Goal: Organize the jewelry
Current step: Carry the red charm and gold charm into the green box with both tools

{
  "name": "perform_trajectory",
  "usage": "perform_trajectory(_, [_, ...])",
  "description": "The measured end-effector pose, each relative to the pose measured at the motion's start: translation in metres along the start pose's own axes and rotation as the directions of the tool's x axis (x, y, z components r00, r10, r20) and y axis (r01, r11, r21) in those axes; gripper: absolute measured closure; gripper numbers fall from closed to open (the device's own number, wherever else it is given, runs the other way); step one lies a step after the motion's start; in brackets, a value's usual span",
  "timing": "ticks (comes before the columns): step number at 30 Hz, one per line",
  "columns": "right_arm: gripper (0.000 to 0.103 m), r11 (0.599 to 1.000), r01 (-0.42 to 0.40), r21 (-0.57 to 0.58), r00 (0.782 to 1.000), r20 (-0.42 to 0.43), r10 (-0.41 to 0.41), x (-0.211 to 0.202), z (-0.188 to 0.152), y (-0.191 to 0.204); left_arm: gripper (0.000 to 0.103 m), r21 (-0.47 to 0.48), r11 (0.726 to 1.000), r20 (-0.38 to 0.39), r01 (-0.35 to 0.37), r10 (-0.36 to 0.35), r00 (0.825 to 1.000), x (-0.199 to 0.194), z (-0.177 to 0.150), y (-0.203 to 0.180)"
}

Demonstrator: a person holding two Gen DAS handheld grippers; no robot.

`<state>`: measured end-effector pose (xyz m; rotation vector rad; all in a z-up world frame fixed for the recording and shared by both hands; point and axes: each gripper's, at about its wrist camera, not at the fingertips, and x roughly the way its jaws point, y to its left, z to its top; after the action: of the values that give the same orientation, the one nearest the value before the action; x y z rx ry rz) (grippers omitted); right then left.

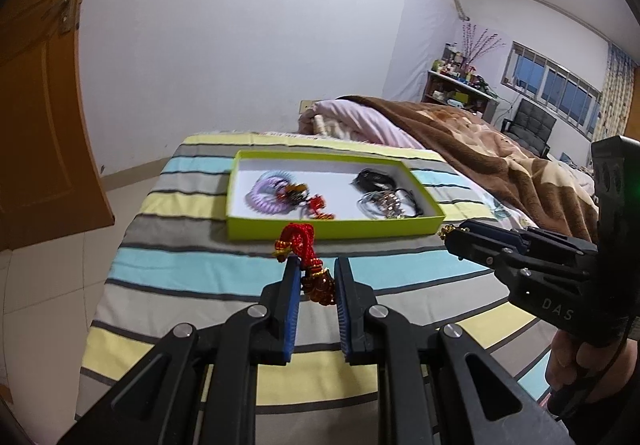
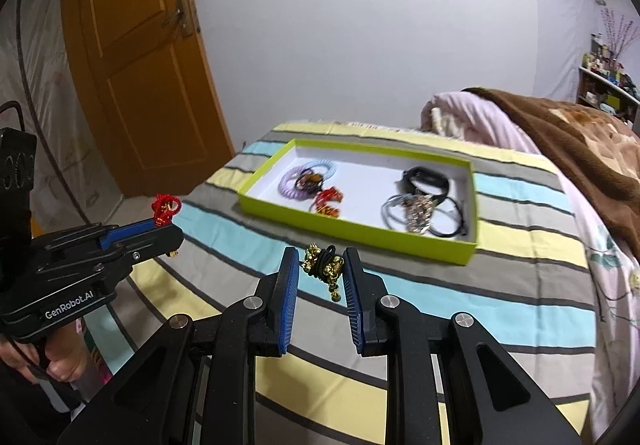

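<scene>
My left gripper (image 1: 317, 265) is shut on a red knotted cord charm with an amber bead (image 1: 310, 265) and holds it above the striped bedspread, just short of the lime-green tray (image 1: 312, 231). The charm also shows in the right wrist view (image 2: 166, 209). My right gripper (image 2: 321, 265) is shut on a black hair tie with gold bells (image 2: 325, 269), in front of the tray (image 2: 360, 231). The tray holds a purple coil tie (image 1: 268, 193), red trinkets (image 1: 316, 205) on the left, and a black band (image 2: 426, 179) and thin cords (image 2: 416, 215) on the right.
The tray lies on a striped bedspread (image 1: 200, 265) at the bed's foot. A brown blanket and pink quilt (image 1: 460, 133) are heaped behind it. An orange door (image 2: 136, 65) stands to the left, a shelf and window (image 1: 552, 85) far right.
</scene>
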<state>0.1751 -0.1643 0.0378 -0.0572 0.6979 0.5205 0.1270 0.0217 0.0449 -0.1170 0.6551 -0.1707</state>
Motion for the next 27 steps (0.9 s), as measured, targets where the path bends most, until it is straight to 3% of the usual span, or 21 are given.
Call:
perform_trajectory(13, [0.080, 0.999, 0.028, 0.015, 0.999, 0.027, -0.029, -0.012, 0.004, -0.019, 0.085, 0.028, 0.999, 0.000, 0.016, -0.016, 1.000, 0.016, 0.015, -0.017])
perform_trajectory(27, [0.080, 0.998, 0.038, 0.040, 0.999, -0.001, -0.038, 0.034, 0.028, -0.044, 0.085, 0.053, 0.999, 0.017, 0.010, -0.011, 1.000, 0.062, 0.053, -0.005])
